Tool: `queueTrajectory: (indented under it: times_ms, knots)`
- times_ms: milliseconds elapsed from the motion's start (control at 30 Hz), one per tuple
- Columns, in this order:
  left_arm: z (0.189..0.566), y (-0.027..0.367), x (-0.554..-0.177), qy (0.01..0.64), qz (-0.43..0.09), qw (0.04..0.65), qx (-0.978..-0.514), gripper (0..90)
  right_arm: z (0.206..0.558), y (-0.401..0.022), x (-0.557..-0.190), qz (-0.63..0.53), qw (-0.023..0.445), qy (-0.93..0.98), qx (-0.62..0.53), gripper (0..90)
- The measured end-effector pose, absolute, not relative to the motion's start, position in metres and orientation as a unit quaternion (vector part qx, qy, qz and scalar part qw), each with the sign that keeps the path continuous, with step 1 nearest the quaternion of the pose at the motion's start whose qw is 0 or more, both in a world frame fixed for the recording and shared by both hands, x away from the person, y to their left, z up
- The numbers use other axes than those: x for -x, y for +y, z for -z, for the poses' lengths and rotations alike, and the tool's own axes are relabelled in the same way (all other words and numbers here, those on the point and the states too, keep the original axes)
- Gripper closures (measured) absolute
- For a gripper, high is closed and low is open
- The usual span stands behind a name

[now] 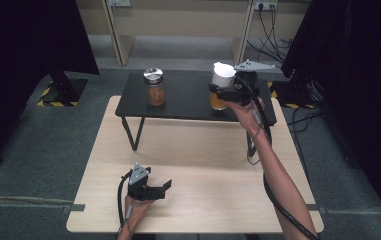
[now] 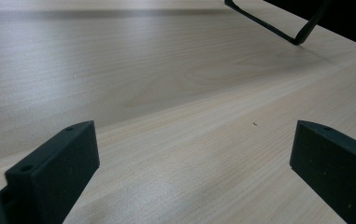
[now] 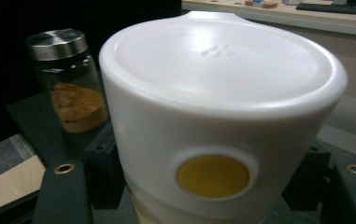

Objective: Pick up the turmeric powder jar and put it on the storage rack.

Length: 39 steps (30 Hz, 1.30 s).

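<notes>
My right gripper [image 1: 219,93] is shut on a jar with a tall white cap [image 1: 223,75] and amber contents, held upright over the right end of the low black stand [image 1: 188,102]. In the right gripper view the white-capped jar [image 3: 222,107] sits between my black jaws, a round yellow spot on its front. A second jar [image 1: 155,87] with a steel lid and brown powder stands on the stand's left half, and the same steel-lidded jar [image 3: 70,79] is off to the left in that view. My left gripper [image 1: 160,189] rests low over the wooden table [image 1: 203,165], open, nothing between its fingers [image 2: 54,172].
The black stand's thin metal legs [image 1: 134,132] rest on the back half of the wooden table. Black curtains [image 1: 28,40] hang at both sides. Light wooden shelving [image 1: 178,25] and cables [image 1: 273,40] stand behind. Cables trail from both grippers along the forearms.
</notes>
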<state>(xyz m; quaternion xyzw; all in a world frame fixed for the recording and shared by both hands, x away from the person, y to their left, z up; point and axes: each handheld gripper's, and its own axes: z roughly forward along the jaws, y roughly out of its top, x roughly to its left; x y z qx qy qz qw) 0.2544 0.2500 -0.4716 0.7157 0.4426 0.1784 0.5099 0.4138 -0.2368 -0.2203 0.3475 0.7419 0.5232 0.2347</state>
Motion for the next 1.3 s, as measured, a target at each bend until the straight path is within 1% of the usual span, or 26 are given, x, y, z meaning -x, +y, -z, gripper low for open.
queueTrajectory:
  times_ms: [133, 367, 667, 833, 900, 1033, 1067, 1100, 1133, 1233, 1300]
  knots:
    - [0.472, 0.250, -0.255, 0.443, -0.178, 0.510, -0.716, 0.5, 0.223, -0.230, -0.426, -0.512, 0.246, 0.736, -0.367, 30.6]
    - [0.472, 0.250, -0.255, 0.443, -0.177, 0.511, -0.715, 0.5, 0.226, -0.225, -0.434, -0.507, 0.257, 0.724, -0.391, 30.6]
    - [0.472, 0.251, -0.255, 0.444, -0.176, 0.512, -0.714, 0.5, 0.231, -0.218, -0.439, -0.499, 0.264, 0.723, -0.397, 30.6]
    - [0.472, 0.251, -0.255, 0.443, -0.176, 0.511, -0.715, 0.5, 0.228, -0.212, -0.437, -0.485, 0.275, 0.735, -0.387, 29.7]
    - [0.472, 0.251, -0.255, 0.444, -0.176, 0.511, -0.715, 0.5, 0.226, -0.215, -0.439, -0.488, 0.265, 0.737, -0.386, 20.5]
    - [0.472, 0.250, -0.255, 0.444, -0.176, 0.511, -0.715, 0.5, 0.226, -0.218, -0.438, -0.489, 0.265, 0.738, -0.383, 10.0]
    - [0.472, 0.250, -0.255, 0.444, -0.176, 0.511, -0.715, 0.5, 0.226, -0.218, -0.438, -0.489, 0.265, 0.738, -0.383, 10.0]
    - [0.472, 0.250, -0.255, 0.444, -0.176, 0.511, -0.715, 0.5, 0.226, -0.221, -0.439, -0.490, 0.259, 0.742, -0.377, 5.8]
    - [0.472, 0.250, -0.255, 0.444, -0.176, 0.511, -0.715, 0.5, 0.226, -0.221, -0.439, -0.490, 0.259, 0.742, -0.377, 5.8]
    - [0.472, 0.250, -0.255, 0.444, -0.176, 0.510, -0.715, 0.5, 0.227, -0.223, -0.438, -0.494, 0.258, 0.746, -0.365, 0.0]
    - [0.472, 0.250, -0.255, 0.444, -0.176, 0.510, -0.715, 0.5, 0.228, -0.223, -0.436, -0.496, 0.262, 0.745, -0.362, 0.0]
